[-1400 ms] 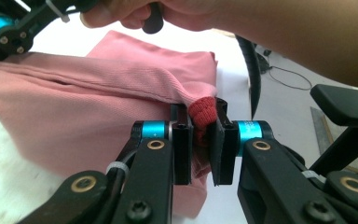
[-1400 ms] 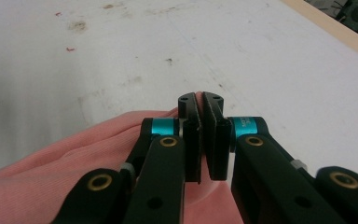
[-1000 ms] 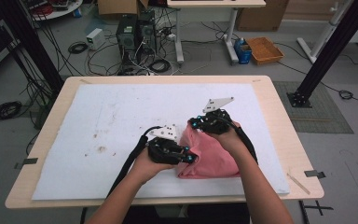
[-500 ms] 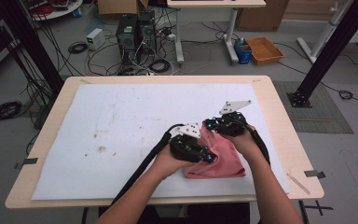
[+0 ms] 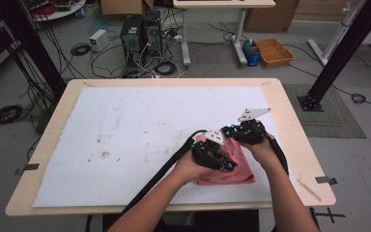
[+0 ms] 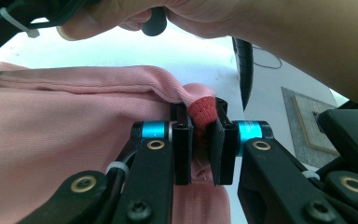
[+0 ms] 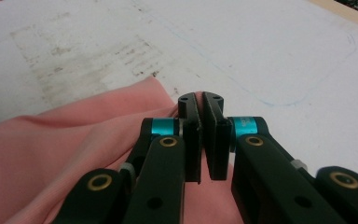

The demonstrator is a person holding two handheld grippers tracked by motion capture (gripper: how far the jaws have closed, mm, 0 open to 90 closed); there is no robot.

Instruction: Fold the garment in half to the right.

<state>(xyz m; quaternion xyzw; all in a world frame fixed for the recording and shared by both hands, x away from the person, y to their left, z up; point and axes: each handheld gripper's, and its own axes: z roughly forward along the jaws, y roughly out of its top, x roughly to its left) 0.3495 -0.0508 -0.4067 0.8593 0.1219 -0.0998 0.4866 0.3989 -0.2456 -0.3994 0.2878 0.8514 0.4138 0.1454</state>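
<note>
Both grippers [image 5: 227,145] on cloth [image 5: 232,169] edge.

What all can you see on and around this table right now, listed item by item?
Cloth: one, pink, near right part of the table, bunched under both grippers.
Sheet: one, white and stained, covering most of the tabletop.
Table: one, light wood, centre of the high view.
Computer towers: two, black, on the floor beyond the table among cables.
Box: one, orange-brown, on the floor at the far right.
Desk legs: white, beyond the table.
Black frame posts: dark, at both sides.
Left gripper: one, black with blue bands, shut on a fold of the cloth.
Right gripper: one, same colours, shut at the cloth's edge.
Hands: two, holding the grippers.
</note>
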